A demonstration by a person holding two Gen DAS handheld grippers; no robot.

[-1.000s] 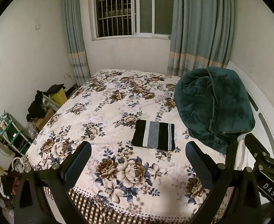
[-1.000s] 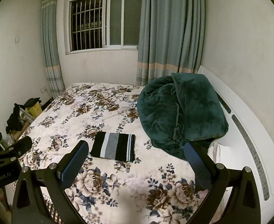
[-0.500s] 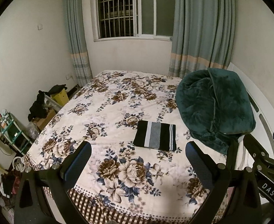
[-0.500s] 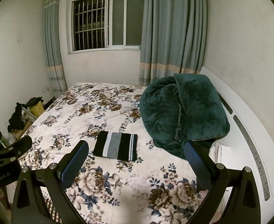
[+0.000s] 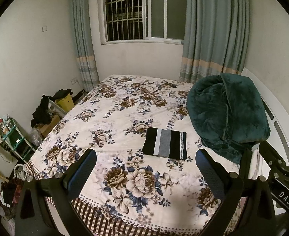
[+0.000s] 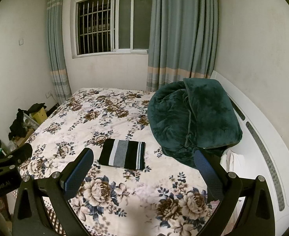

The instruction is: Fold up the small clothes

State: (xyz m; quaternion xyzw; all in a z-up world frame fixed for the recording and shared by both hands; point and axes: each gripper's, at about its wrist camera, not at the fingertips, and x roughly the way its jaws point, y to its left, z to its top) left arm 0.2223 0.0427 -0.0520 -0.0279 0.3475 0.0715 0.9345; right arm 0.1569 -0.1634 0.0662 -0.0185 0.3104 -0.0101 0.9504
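Note:
A small folded garment [image 5: 165, 146], black with grey and white stripes, lies flat as a neat rectangle on the floral bedspread [image 5: 112, 118]. It also shows in the right wrist view [image 6: 122, 153]. My left gripper [image 5: 145, 163] is open and empty, held well back above the bed's near edge. My right gripper [image 6: 143, 163] is also open and empty, held back above the bed, to the right of the left one. Neither touches the garment.
A bulky dark green blanket [image 5: 227, 116] is piled at the bed's right by the white headboard [image 6: 262, 137]. Clutter, boxes and a small shelf [image 5: 16, 137] stand on the floor at the left. A window and curtains [image 5: 213, 29] are behind.
Both grippers have drifted slightly, so the view has shifted a little upward and back. The garment has not moved and both grippers stay open.

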